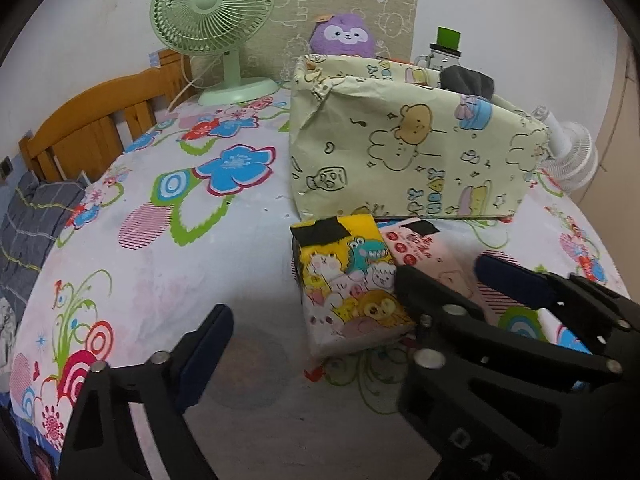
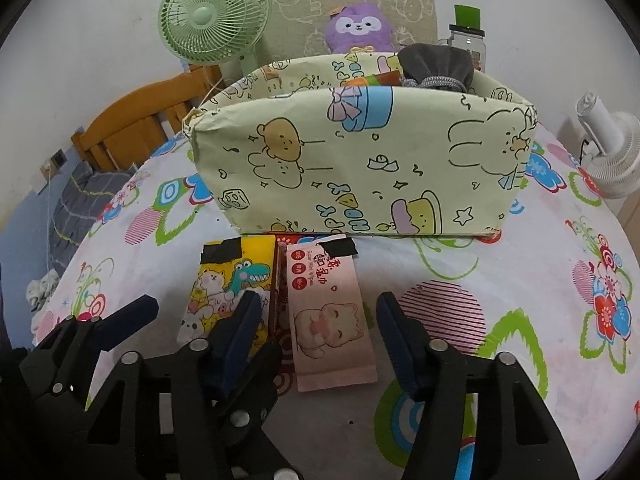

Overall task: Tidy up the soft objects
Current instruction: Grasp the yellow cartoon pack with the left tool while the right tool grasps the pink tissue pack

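Two soft packs lie side by side on the flowered sheet in front of a cream cartoon-print box (image 2: 360,168). The yellow tissue pack (image 1: 352,280) sits between the fingers of my left gripper (image 1: 312,292), which is open; the left finger stands well off it and the right finger is close against its right side. The pink wet-wipe pack (image 2: 332,312) lies between the pads of my right gripper (image 2: 316,298), open, with a gap on each side. A grey pouch (image 2: 436,68) rests inside the box. A purple plush (image 1: 344,36) sits behind the box.
A green desk fan (image 1: 212,4) stands at the back left and a white fan (image 2: 612,148) lies at the right. A glass jar with a green lid (image 2: 466,36) is behind the box. The wooden headboard (image 1: 92,124) and grey bedding (image 1: 28,220) border the left.
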`<state>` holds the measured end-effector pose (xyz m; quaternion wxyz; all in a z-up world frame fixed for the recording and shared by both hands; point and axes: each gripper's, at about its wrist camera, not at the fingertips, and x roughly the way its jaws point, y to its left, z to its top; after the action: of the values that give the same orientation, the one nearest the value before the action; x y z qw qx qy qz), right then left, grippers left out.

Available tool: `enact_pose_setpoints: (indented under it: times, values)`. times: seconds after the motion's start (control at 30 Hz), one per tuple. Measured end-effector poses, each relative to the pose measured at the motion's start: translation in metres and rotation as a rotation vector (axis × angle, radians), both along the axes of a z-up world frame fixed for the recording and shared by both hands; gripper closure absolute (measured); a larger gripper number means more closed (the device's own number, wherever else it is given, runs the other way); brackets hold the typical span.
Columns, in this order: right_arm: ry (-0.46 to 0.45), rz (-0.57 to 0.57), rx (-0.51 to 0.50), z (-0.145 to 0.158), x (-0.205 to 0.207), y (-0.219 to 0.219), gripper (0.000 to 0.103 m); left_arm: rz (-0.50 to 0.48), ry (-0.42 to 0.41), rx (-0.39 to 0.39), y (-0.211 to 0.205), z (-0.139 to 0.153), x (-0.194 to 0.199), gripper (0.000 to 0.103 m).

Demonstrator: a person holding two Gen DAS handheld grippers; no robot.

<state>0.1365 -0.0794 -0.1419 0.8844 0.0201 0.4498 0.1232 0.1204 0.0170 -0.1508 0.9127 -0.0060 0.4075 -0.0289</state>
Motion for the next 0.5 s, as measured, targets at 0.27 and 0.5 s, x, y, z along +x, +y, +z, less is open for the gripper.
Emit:
enact_pose_setpoints:
  times: [0.27, 0.5]
  values:
    - [0.017, -0.008, 0.002, -0.002, 0.006, -0.005, 0.043, 0.020, 0.010, 0.018, -0.001, -0.003, 0.007, 0.026]
    - [0.037, -0.004, -0.020, -0.009, 0.017, 0.007, 0.054, 0.006, 0.007, 0.020, 0.004, -0.003, 0.008, 0.024]
